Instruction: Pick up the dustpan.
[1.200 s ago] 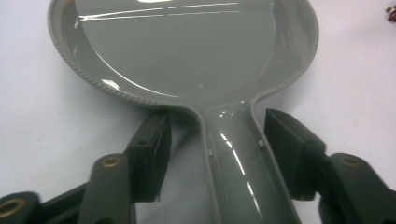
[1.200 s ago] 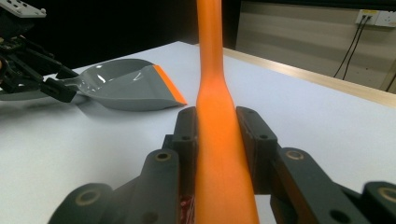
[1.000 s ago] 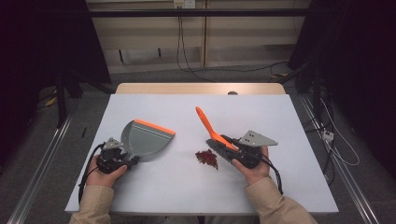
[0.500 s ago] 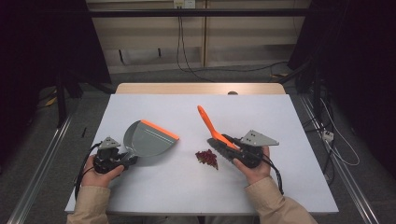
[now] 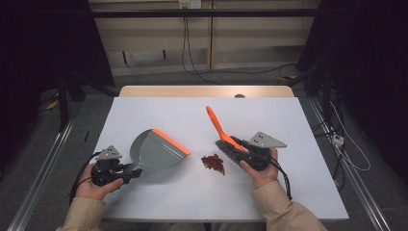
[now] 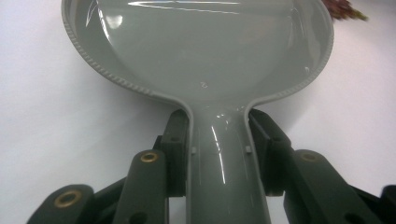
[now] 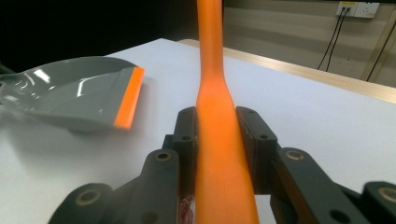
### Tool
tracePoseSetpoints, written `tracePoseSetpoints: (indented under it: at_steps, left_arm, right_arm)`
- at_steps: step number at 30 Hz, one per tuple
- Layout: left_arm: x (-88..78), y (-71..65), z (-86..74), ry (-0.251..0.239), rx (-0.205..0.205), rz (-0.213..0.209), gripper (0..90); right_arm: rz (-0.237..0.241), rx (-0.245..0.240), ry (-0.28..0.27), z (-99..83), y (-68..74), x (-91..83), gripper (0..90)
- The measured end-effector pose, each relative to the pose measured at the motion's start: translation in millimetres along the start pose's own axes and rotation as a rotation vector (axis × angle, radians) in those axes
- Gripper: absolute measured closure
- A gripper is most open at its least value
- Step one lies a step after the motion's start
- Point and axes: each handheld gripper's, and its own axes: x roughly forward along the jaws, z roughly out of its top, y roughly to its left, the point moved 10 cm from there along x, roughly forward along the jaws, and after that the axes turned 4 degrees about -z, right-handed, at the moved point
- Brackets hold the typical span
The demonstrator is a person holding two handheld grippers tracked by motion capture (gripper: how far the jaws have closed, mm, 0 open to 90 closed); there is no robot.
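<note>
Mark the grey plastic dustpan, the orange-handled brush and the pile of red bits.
grey plastic dustpan with orange lip point(image 5: 155, 153), high view, middle of its pan.
orange-handled brush point(image 5: 219, 126), high view, on the handle.
pile of small dark red bits point(image 5: 213, 163), high view, middle of the pile.

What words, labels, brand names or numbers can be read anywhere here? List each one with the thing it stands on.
None can be read.
Grey plastic dustpan with orange lip: no print or label.
Orange-handled brush: handle plain.
White table: no markings.
White wall socket: too small and blurred to tell any marking.
</note>
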Motion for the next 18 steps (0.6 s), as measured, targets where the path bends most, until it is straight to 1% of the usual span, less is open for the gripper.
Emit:
tracePoseSetpoints:
  at_steps: [5,10,15,17,18]
  left_arm:
    - [0.9,-11.0,-0.9,0.021,0.040,-0.042,62.8]
    - [5.3,-23.1,-2.5,0.042,0.076,-0.079,62.8]
    - [10.4,-31.4,-3.9,0.065,0.106,-0.101,62.7]
    - [12.5,-35.8,-4.1,0.076,0.121,-0.119,62.7]
    - [13.6,-37.3,-4.0,0.080,0.130,-0.116,62.7]
  right_arm:
    - [-0.031,0.022,0.014,-0.9,-6.7,3.1,71.1]
    - [-0.040,0.018,0.022,-1.9,-8.1,6.8,71.1]
    - [-0.053,0.018,0.040,-4.8,-8.6,11.1,71.1]
    - [-0.058,0.010,0.045,-5.8,-8.9,12.6,71.1]
    - [-0.066,0.005,0.051,-6.6,-9.4,13.7,71.1]
